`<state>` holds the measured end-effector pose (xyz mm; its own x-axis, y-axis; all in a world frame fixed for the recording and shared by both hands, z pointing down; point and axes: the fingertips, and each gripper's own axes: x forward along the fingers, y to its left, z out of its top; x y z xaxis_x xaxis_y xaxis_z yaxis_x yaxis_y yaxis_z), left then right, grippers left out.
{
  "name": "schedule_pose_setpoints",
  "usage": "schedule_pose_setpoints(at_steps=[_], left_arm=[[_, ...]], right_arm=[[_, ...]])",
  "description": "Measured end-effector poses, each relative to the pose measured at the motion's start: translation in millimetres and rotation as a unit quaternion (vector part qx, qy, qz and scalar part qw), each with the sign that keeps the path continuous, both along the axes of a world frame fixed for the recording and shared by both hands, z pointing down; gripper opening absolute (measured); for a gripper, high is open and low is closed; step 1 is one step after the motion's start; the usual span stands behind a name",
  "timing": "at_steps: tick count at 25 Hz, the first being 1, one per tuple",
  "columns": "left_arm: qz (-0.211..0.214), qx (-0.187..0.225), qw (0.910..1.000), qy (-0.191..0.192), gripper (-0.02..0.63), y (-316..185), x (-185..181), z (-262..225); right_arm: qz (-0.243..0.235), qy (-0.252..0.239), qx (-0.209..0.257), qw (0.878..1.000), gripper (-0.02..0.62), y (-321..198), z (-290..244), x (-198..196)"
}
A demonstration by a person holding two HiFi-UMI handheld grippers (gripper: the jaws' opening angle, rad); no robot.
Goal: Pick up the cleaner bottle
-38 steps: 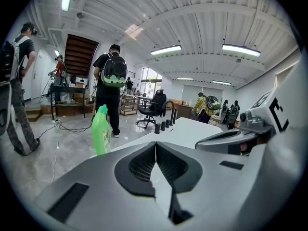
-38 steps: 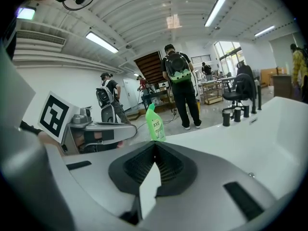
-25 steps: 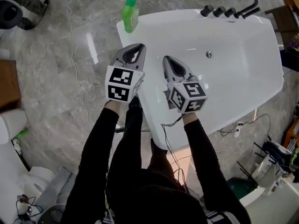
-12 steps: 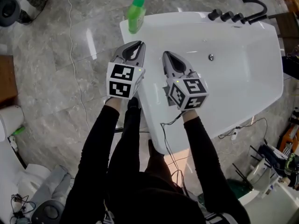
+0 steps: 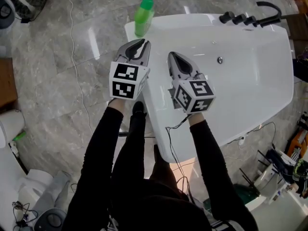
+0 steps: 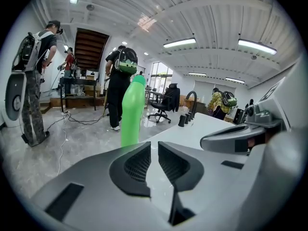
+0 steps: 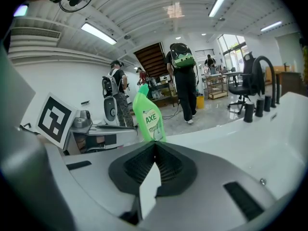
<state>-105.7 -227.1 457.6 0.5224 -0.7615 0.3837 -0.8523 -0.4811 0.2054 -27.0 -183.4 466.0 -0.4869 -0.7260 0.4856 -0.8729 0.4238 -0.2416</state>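
Note:
The green cleaner bottle (image 5: 143, 16) stands upright on the far left corner of the white bathtub's rim (image 5: 159, 109). My left gripper (image 5: 141, 43) hangs just short of it, a little to its right. Its jaws are opening by a narrow gap with nothing between them. In the left gripper view the bottle (image 6: 132, 112) rises just left of the left gripper (image 6: 154, 146). My right gripper (image 5: 172, 57) is over the tub's near rim, shut and empty. In the right gripper view the bottle (image 7: 149, 117), labelled AXE, stands just behind the right gripper (image 7: 154, 143).
A black faucet (image 5: 262, 8) and black knobs (image 5: 236, 18) sit at the tub's far end, and the drain (image 5: 220, 60) is in the basin. A cable (image 5: 74, 57) lies on the grey floor at left. People (image 6: 118, 88) and an office chair (image 6: 166, 107) stand beyond.
Both grippers have moved forward, closer to the bottle. The left jaws, closed before, now show a narrow gap. The right jaws stay closed.

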Motion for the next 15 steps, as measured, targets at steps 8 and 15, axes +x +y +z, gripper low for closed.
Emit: schedule_pose_setpoints(at_steps=[8, 15], left_arm=[[-0.017, -0.006, 0.9998, -0.007, 0.084, -20.3, -14.4, 11.8], [-0.028, -0.011, 0.9993, -0.020, 0.175, -34.3, -20.7, 20.9]], right_arm=[[0.001, -0.002, -0.002, 1.000, 0.002, -18.8, 8.3, -5.9], [0.002, -0.002, -0.004, 1.000, 0.002, -28.4, 13.6, -7.0]])
